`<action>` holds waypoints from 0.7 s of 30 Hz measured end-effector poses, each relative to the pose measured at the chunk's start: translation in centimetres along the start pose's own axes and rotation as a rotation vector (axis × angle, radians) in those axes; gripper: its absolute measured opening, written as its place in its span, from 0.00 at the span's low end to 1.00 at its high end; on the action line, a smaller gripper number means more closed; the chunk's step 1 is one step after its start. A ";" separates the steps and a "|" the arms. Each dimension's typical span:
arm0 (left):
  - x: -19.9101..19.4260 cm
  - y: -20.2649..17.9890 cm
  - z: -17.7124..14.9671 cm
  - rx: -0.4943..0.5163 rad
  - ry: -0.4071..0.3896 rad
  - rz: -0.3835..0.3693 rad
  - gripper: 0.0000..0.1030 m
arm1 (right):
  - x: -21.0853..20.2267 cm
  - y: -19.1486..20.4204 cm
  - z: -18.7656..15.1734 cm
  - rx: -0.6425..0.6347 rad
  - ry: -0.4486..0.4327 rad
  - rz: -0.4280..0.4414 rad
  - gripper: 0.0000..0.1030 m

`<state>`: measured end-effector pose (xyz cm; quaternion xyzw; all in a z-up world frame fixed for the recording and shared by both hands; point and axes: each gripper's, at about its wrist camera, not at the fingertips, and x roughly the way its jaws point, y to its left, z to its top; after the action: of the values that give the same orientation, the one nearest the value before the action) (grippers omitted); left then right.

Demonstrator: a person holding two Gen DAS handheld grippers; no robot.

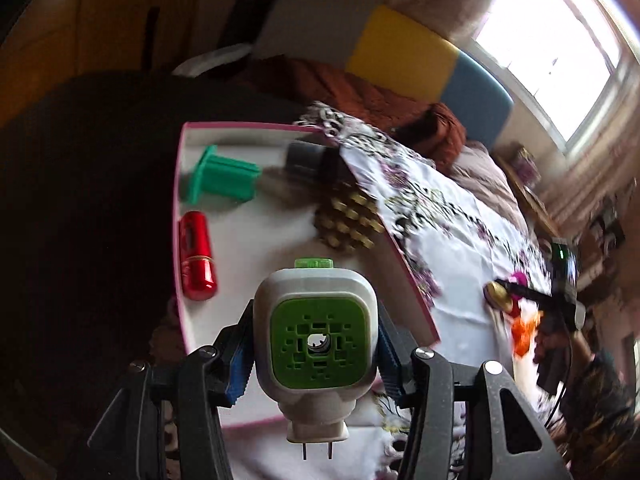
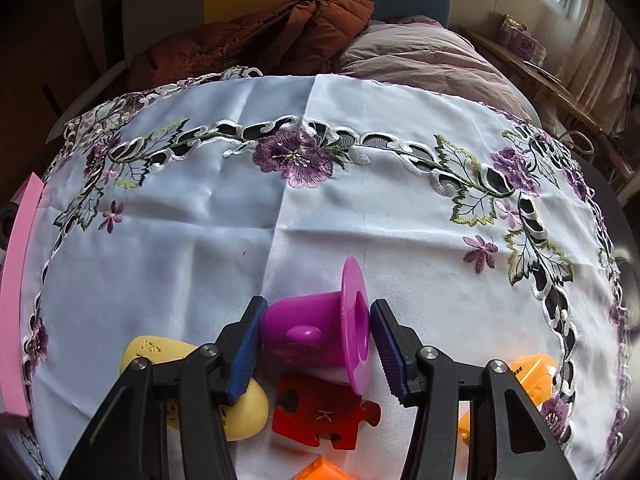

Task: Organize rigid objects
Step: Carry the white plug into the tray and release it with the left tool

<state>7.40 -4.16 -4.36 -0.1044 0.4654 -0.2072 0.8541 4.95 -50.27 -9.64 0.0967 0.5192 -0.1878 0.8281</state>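
Note:
My left gripper (image 1: 316, 320) is shut on a white plug-in device with a green perforated face (image 1: 318, 340), its two prongs pointing toward the camera. It hangs over the near part of a white tray with a pink rim (image 1: 178, 200). In the tray lie a green spool (image 1: 220, 176), a red capsule (image 1: 196, 256), a gold honeycomb piece (image 1: 352, 220) and a dark grey cylinder (image 1: 308, 158). My right gripper (image 2: 319, 308) is shut on a magenta hat-shaped piece (image 2: 312, 332), one pad on its crown and the other on its brim.
On the embroidered white cloth (image 2: 200, 240) near the right gripper lie a yellow egg-shaped piece (image 2: 152, 354), a red puzzle piece (image 2: 324, 416) and orange pieces (image 2: 536, 376). The tray's pink edge (image 2: 16, 300) shows at the far left. Behind are a brown jacket and a bed.

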 end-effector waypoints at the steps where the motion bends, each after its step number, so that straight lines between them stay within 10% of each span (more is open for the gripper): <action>1: 0.2 0.4 0.4 -0.012 -0.001 0.004 0.51 | 0.0 0.0 0.0 -0.003 -0.001 -0.001 0.52; 21: 10.6 2.7 7.8 0.042 0.081 0.200 0.52 | 0.1 0.3 0.1 -0.021 -0.008 -0.006 0.52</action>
<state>19.75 -6.64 -9.02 -0.0312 0.5032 -0.1345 0.8531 5.16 -50.07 -9.70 0.0858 0.5180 -0.1851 0.8307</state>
